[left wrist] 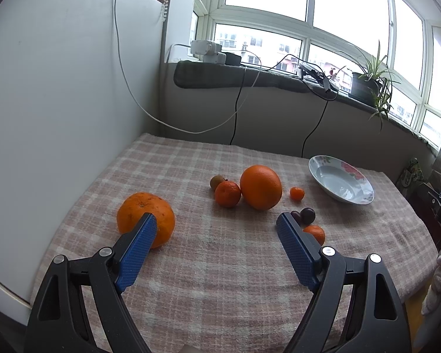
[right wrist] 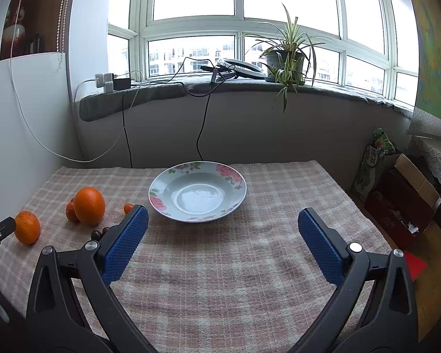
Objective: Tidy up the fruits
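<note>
Fruits lie on a plaid cloth (left wrist: 220,264). A big orange (left wrist: 261,186) sits mid-table beside a tangerine (left wrist: 227,194), a brown fruit (left wrist: 216,181) and a tiny orange (left wrist: 297,193). A mandarin (left wrist: 141,214) lies at the left, partly behind my left finger. Dark plums (left wrist: 307,215) and a small orange (left wrist: 316,233) lie by the right finger. My left gripper (left wrist: 219,220) is open and empty above the cloth. A floral plate (right wrist: 197,195) stands empty. My right gripper (right wrist: 222,214) is open and empty, just in front of the plate.
A white panel (left wrist: 58,103) walls the table's left side. Cables (right wrist: 126,135) hang from the windowsill behind the table. A potted plant (right wrist: 285,58) stands on the sill. Boxes and a green bag (right wrist: 376,158) sit on the floor at the right.
</note>
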### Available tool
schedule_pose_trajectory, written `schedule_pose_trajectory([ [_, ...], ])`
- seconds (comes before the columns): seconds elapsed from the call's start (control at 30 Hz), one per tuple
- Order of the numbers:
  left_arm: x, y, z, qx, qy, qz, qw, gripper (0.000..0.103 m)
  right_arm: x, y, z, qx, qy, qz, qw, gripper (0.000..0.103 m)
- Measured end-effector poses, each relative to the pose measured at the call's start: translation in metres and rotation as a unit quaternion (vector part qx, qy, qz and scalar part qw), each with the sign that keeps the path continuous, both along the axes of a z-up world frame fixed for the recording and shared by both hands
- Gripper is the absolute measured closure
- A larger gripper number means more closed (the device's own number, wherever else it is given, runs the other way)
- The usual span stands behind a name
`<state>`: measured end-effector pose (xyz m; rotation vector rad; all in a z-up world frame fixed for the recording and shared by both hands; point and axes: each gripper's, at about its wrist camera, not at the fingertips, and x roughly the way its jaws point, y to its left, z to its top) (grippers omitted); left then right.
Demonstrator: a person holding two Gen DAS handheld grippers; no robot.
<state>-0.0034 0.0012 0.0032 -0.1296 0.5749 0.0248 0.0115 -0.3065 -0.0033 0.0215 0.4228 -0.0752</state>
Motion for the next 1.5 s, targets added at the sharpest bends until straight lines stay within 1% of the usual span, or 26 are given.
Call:
schedule_pose_trajectory([
  [1.5, 0.0005, 0.0006, -0.0025, -0.006, 0.001, 0.002, 1.0, 0.019, 0.0014, 0.0035, -0.0064, 0.007, 0.006, 0.002, 1.0, 0.0],
])
